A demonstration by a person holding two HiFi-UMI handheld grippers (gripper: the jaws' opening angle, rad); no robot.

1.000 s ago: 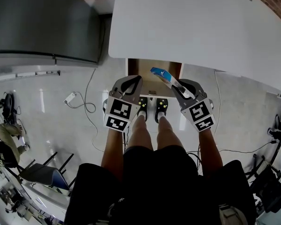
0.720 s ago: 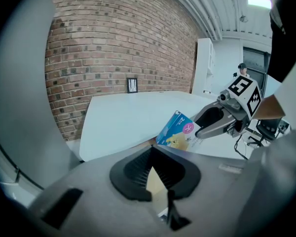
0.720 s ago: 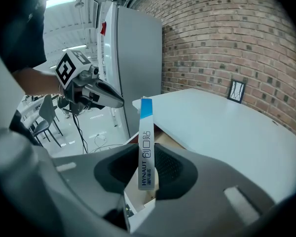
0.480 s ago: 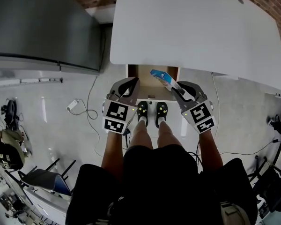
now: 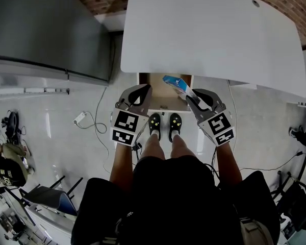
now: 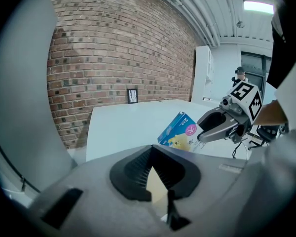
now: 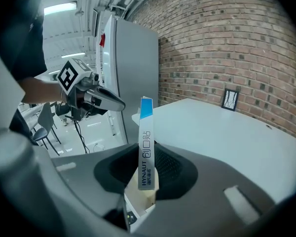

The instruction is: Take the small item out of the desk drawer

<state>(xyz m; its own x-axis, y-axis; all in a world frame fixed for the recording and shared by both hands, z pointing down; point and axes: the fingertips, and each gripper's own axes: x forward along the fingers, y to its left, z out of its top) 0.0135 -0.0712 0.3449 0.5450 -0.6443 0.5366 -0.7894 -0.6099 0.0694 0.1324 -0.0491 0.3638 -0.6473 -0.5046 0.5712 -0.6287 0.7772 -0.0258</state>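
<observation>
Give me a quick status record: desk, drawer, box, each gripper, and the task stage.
desk: white top, next to a brick wall
drawer: open under the desk's front edge, wooden inside
blue box: in the air, tilted, over the drawer's right side
left gripper: shut, nothing between its jaws, beside the drawer's left side
right gripper: shut on the blue box, gripping its lower end
task stage: the box looks clear of the drawer and is not yet set down
</observation>
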